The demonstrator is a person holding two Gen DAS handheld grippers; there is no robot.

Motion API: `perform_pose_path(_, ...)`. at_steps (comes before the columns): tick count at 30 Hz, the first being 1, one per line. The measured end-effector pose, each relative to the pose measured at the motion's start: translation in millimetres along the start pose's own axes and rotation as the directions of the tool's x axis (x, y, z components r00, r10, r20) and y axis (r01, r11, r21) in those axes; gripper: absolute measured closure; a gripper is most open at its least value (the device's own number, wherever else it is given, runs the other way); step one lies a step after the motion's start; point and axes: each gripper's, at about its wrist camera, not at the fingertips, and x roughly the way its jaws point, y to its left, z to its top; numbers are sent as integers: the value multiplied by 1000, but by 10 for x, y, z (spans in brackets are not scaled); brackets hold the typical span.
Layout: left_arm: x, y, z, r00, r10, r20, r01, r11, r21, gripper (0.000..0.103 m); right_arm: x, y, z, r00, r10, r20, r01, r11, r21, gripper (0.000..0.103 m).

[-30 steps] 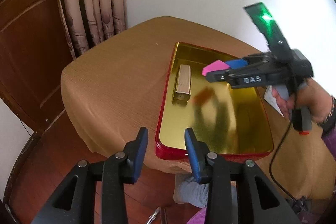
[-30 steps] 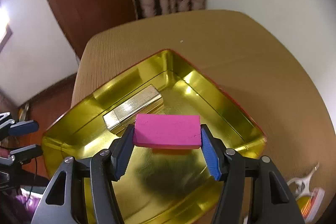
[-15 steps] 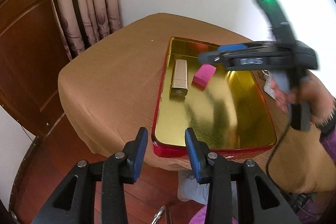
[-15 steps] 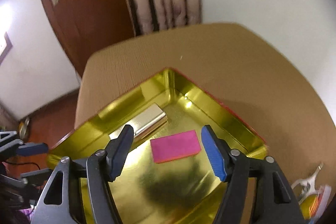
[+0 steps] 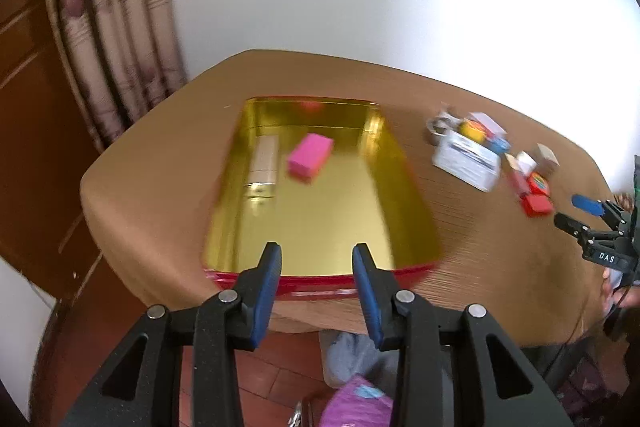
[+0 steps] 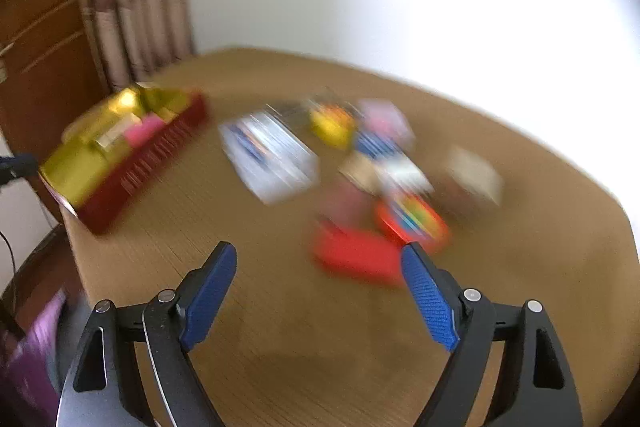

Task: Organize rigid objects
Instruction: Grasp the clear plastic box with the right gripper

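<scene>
the right gripper (image 6: 318,267), marked "das" on its body, hangs empty over the table (image 5: 160,147), its jaws spreading apart. the pink block (image 5: 310,157) lies flat inside the gold tray (image 5: 400,187), long axis running toward the far-right corner, beside a gold bar (image 5: 266,157). the left gripper (image 5: 316,259) is parted and empty.

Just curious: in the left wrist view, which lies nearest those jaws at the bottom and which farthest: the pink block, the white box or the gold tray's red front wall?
1. Red front wall, right ahead.
2. Pink block, inside tray.
3. White box, right, outside.
</scene>
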Motion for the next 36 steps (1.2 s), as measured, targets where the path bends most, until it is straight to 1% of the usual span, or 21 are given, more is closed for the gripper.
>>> perform_pose_path(2,14,-221,20,1000,-13,-9,13,999,46,66,-44,-194,-91,1000,-2,-25,2,1000,12,21)
perform_pose_path(4,33,-406,46,999,-46,-18,47,997,63,66,-81,-229,-29,998,57,-28,-57,998,-11,21)
perform_pose_path(5,41,-488,52,998,-60,-22,61,996,72,66,-76,-164,68,995,100,-22,-101,994,-47,21)
perform_pose_path(6,51,-569,57,997,-69,-25,71,994,83,66,-59,-85,190,988,153,-27,-155,983,-99,21)
perform_pose_path(7,62,-666,63,996,-80,-29,83,992,99,66,-3,32,334,982,186,-30,-188,969,-160,21)
perform_pose_path(8,85,-715,68,995,-91,-36,94,990,108,66,80,167,459,981,192,-20,-192,960,-204,20)
perform_pose_path(9,91,-765,71,994,-101,-41,105,988,114,66,181,252,608,978,206,-16,-204,946,-251,17)
perform_pose_path(10,88,-818,71,993,-111,-44,116,986,121,66,332,319,762,973,226,-44,-229,931,-285,14)
perform_pose_path(12,62,-859,63,992,-118,-40,122,983,135,66,600,472,1013,968,231,-99,-251,913,-322,13)
perform_pose_path(15,54,-879,55,995,-99,-33,103,982,160,66,937,672,1222,961,224,-164,-268,900,-344,13)
perform_pose_path(18,77,-822,64,995,-92,-33,96,983,159,66,1183,763,1333,949,224,-222,-292,891,-348,13)
perform_pose_path(20,129,-781,75,994,-95,-49,101,984,146,66,1340,801,1379,945,192,-264,-278,896,-346,14)
perform_pose_path(22,154,-746,69,993,-102,-56,109,985,134,66,1467,826,1347,936,166,-311,-273,899,-341,20)
perform_pose_path(23,168,-741,65,993,-104,-59,111,985,134,66,1528,828,1352,926,167,-337,-282,903,-325,37)
perform_pose_path(24,190,-739,61,993,-101,-64,109,985,136,66,1582,823,1345,911,179,-371,-297,909,-293,44)
perform_pose_path(26,222,-741,51,993,-95,-71,105,984,141,66,1567,856,1332,908,190,-374,-308,907,-287,45)
perform_pose_path(28,247,-745,52,992,-94,-79,104,984,143,66,1519,889,1296,913,178,-366,-293,912,-287,45)
perform_pose_path(30,263,-737,70,991,-102,-86,113,985,132,66,1354,875,1254,925,205,-320,-287,929,-235,45)
perform_pose_path(32,269,-730,108,990,-112,-91,123,984,126,66,1000,785,1150,940,246,-238,-287,945,-156,45)
perform_pose_path(35,279,-775,186,988,-125,-95,138,981,137,66,506,589,907,965,218,-143,-224,974,-26,45)
perform_pose_path(36,291,-816,225,985,-137,-101,152,977,150,66,336,498,792,974,196,-115,-196,981,19,45)
